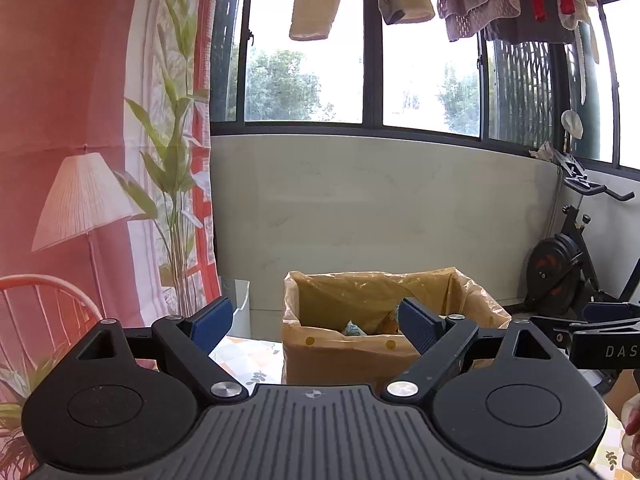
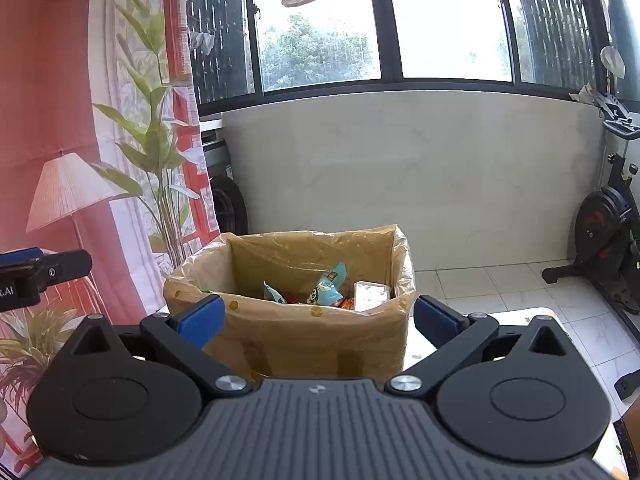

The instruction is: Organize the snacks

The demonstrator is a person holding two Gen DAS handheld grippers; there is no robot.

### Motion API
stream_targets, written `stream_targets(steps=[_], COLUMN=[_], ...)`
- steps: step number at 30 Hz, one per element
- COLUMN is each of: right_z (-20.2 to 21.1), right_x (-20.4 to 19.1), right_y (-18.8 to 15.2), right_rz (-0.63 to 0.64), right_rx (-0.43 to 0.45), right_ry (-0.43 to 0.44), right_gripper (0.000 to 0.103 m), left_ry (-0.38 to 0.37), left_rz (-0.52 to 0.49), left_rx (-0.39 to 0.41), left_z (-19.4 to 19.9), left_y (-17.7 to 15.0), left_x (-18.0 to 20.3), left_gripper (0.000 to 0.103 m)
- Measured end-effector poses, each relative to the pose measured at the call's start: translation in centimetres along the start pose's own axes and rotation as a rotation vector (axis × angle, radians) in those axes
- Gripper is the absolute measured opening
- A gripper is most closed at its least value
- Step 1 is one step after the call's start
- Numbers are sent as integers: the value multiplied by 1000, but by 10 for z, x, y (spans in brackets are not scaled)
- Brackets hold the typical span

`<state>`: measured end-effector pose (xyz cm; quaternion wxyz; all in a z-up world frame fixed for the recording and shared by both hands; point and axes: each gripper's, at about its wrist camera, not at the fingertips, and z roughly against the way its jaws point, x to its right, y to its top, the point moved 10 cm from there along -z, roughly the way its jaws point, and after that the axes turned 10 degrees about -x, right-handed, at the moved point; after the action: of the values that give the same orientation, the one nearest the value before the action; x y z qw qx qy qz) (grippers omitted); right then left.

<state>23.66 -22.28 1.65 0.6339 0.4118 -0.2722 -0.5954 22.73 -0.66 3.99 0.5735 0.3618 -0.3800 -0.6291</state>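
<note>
A cardboard box [image 2: 304,340] lined with a clear plastic bag stands on the table ahead of both grippers. It also shows in the left wrist view [image 1: 340,356]. Inside lie several snack packets: a light blue packet [image 2: 330,286], a white box [image 2: 370,294] and orange wrappers. My right gripper [image 2: 318,320] is open and empty, its blue pads either side of the box front. My left gripper [image 1: 314,326] is open and empty, just short of the box. The right gripper's tip shows at the left view's right edge [image 1: 600,320].
The table [image 1: 248,360] has a pale patterned cloth. A printed backdrop with lamp and plant [image 2: 80,160] hangs on the left. An exercise bike [image 2: 604,232] stands at right on the tiled floor. A white bin [image 1: 240,308] stands behind the table. Laundry hangs above the window.
</note>
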Motion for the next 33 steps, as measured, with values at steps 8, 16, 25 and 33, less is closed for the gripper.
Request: stream_targets(steps=[8, 16, 25, 33], right_z=[3, 3, -1, -2], right_x=[-1, 2, 4, 4], right_y=[0, -1, -4, -5], right_rz=[6, 0, -9, -11], right_rx=[5, -1, -15, -20], right_ry=[0, 5, 6, 6], right_gripper=[102, 102, 102, 102], left_ry=[5, -6, -11, -13], left_rz=[-8, -7, -13, -12], left_rx=[-5, -16, -31, -38], left_z=[-1, -4, -11, -14], left_y=[-2, -2, -3, -3], left_x=[1, 2, -1, 0], left_gripper=[91, 91, 91, 91])
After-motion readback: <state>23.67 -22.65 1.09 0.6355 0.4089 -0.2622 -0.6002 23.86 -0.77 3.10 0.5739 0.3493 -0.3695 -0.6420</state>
